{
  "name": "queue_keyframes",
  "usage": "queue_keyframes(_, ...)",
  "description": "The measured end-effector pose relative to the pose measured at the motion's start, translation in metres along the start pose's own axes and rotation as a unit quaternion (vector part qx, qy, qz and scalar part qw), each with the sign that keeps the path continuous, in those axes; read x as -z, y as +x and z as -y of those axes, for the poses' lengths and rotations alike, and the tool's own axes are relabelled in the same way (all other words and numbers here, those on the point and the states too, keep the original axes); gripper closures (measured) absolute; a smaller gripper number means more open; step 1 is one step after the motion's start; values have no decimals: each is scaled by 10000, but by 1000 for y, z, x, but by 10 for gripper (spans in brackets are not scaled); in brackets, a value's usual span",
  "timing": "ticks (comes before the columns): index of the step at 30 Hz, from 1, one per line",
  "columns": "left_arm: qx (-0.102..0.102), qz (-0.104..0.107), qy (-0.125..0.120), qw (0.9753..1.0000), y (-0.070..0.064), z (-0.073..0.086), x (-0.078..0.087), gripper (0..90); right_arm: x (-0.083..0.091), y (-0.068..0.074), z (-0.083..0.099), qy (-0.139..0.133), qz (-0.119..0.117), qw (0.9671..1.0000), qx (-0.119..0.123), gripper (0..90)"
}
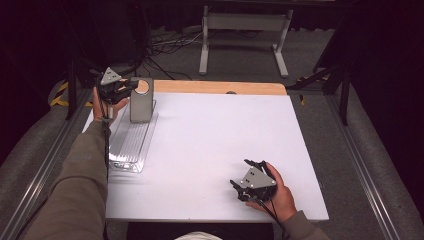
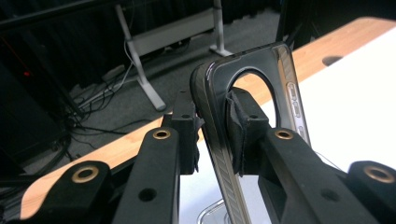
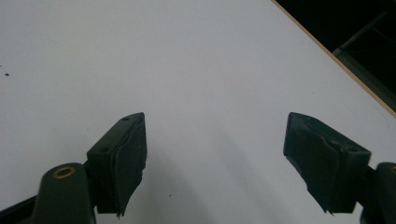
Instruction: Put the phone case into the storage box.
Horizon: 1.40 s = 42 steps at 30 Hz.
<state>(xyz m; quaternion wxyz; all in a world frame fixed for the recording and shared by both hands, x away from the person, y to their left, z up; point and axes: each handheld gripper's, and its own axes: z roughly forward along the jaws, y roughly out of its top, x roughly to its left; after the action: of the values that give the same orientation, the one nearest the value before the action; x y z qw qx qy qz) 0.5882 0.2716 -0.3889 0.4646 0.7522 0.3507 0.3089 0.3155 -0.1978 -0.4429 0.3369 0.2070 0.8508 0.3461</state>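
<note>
A grey phone case (image 1: 141,105) with a round camera cutout stands upright at the table's far left, over the far end of a clear plastic tray (image 1: 129,147). My left gripper (image 1: 130,87) is shut on the case's top edge beside the cutout. In the left gripper view the case (image 2: 219,154) runs edge-on between the two pads (image 2: 245,133), with side buttons showing on its far rim. My right gripper (image 1: 239,173) rests near the front right of the white table (image 1: 215,135), open with nothing between its jaws (image 3: 215,154).
A wooden strip (image 1: 215,87) with a small hole (image 1: 231,92) runs along the table's far edge. Beyond it a white metal frame (image 1: 245,30) and cables lie on the floor. Rails flank the table on both sides.
</note>
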Motion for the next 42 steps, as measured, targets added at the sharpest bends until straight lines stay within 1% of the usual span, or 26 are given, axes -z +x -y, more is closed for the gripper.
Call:
queue_keyframes(1, -42, -122, 60, 9999, 0, 0, -1, 735, 0, 0, 0, -1, -4, 10000, -2, 229)
queue_keyframes(3, 10, -102, 59, 9999, 1, 1, -1, 728, 0, 0, 0, -5, -23, 10000, -2, 230)
queue_keyframes(5, 42, -133, 56, 9999, 1, 2, 0, 728, 0, 0, 0, -14, -23, 10000, 6, 230)
queue_keyframes(6, 51, -173, 82, 9998, 2, 2, 0, 688, 0, 0, 0, -4, -35, 10000, 2, 230)
queue_keyframes(7, 51, -173, 82, 9998, 2, 2, 0, 676, 0, 0, 0, -4, -35, 10000, 2, 230)
queue_keyframes(8, 100, -193, 63, 9997, 2, 3, 1, 676, 0, 0, 0, 1, -37, 10000, 3, 230)
queue_keyframes(9, 155, -202, 87, 9996, 2, 3, 2, 655, 0, 1, 0, -4, -35, 10000, 13, 230)
queue_keyframes(11, 185, -175, 26, 9997, 2, 3, 5, 644, 0, 1, -1, -17, -37, 10000, 29, 230)
queue_keyframes(12, 182, -188, 24, 9997, 2, 3, 6, 638, 0, 1, -1, -24, -31, 10000, 4, 229)
queue_keyframes(14, 185, -136, 53, 9997, 1, 3, 7, 612, 0, 1, -1, -30, -33, 10000, 8, 230)
queue_keyframes(15, 158, -114, 65, 9998, 0, 3, 8, 624, 1, 1, -1, -28, -35, 10000, 16, 230)
queue_keyframes(17, 148, -148, 80, 9997, -1, 3, 8, 621, 1, 2, -2, -35, -49, 10000, 31, 230)
queue_keyframes(20, 147, -136, 76, 9998, -2, 4, 10, 609, 1, 2, -2, -35, -55, 10000, 25, 230)
queue_keyframes(22, 147, -145, 36, 9998, -3, 5, 12, 617, 1, 2, -2, -37, -58, 10000, 28, 230)
queue_keyframes(27, 224, -136, -29, 9997, -2, 7, 19, 617, 1, 2, -3, -43, -58, 10000, 47, 230)
queue_keyframes(28, 230, -125, -74, 9996, -2, 7, 21, 615, 1, 2, -3, -47, -57, 10000, 45, 230)
queue_keyframes(31, 244, -94, -154, 9995, -3, 8, 25, 613, 2, 2, -3, -71, -42, 10000, 49, 230)
queue_keyframes(32, 218, -108, -159, 9996, -3, 8, 26, 611, 2, 2, -3, -73, -35, 10000, 55, 230)
queue_keyframes(35, 278, -95, -216, 9993, -4, 9, 30, 605, 2, 2, -3, -87, -44, 9999, 52, 231)
queue_keyframes(38, 255, -69, -278, 9993, -7, 10, 34, 592, 1, 2, -3, -103, -48, 9999, 49, 231)
queue_keyframes(42, 208, -45, -300, 9993, -10, 11, 38, 571, 1, 2, -3, -112, -55, 9999, 15, 231)
